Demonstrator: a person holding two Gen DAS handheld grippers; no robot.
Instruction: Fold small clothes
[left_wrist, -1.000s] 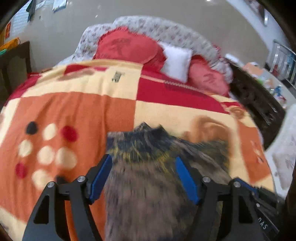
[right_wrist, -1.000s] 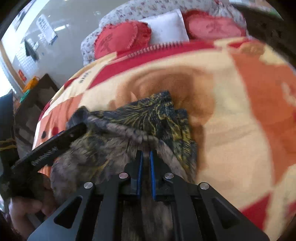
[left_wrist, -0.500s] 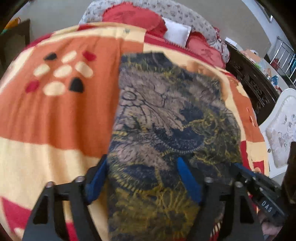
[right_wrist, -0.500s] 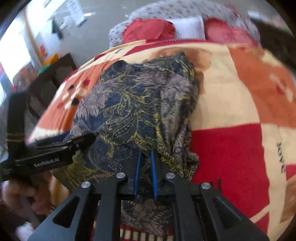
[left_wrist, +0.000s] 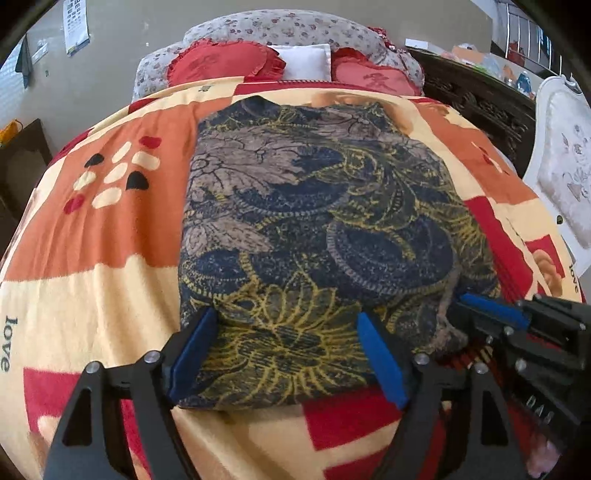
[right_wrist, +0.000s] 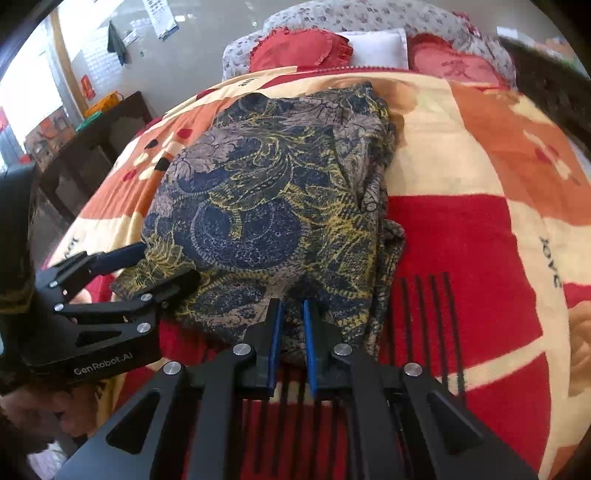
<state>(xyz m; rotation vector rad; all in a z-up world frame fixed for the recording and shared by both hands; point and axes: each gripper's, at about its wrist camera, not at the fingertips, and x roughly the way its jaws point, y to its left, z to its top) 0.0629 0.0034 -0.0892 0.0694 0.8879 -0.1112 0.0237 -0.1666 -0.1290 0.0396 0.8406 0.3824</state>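
A dark blue, grey and yellow patterned garment (left_wrist: 317, 229) lies spread on the bed blanket (left_wrist: 92, 236); it also shows in the right wrist view (right_wrist: 273, 206). My left gripper (left_wrist: 288, 354) is open, its blue pads either side of the garment's near edge, which lies flat between them. My right gripper (right_wrist: 291, 332) is nearly shut, pinching the garment's near right edge; it shows at the right of the left wrist view (left_wrist: 491, 310). The left gripper appears in the right wrist view (right_wrist: 147, 269) at the garment's near left corner.
Red heart cushions (left_wrist: 221, 62) and a white pillow (left_wrist: 306, 62) lie at the headboard. A dark carved bed frame (left_wrist: 480, 99) and a white chair (left_wrist: 565, 155) stand on the right. A dark cabinet (right_wrist: 92, 147) stands to the left.
The garment was pulled toward me and laid out flat on the blanket. Both grippers moved back to its near edge; the left stayed open, the right stayed shut on the cloth.
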